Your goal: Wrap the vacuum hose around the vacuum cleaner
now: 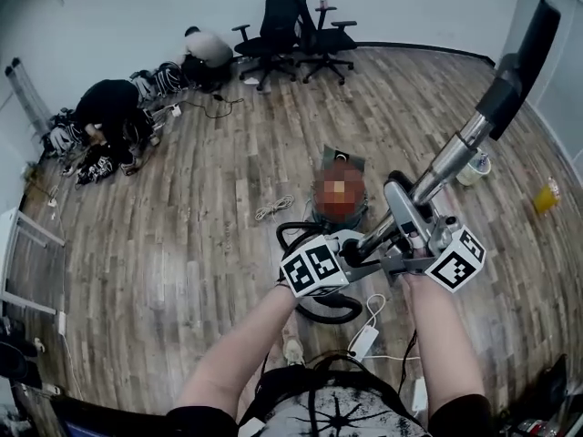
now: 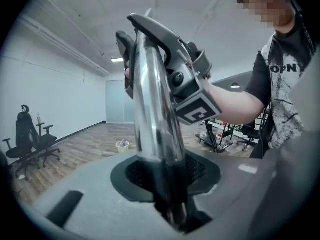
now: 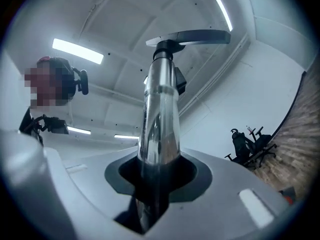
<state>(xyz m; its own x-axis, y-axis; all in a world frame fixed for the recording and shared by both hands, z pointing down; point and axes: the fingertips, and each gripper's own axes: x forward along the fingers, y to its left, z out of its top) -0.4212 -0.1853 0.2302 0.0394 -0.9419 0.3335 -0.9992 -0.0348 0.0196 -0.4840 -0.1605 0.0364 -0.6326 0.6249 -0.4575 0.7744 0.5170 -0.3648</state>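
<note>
Chrome wand (image 1: 453, 157) | R tool (image 3: 150, 204) clamped on it | L tool (image 2: 172, 209) loose round it | tub (image 1: 474, 167) contents unclear

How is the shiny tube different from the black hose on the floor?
The shiny tube is silver and straight; the black hose is dark and bends in loops. The shiny tube is up in the air, clamped in the right gripper; the black hose lies on the wooden floor. Both are long, round pipes.
</note>
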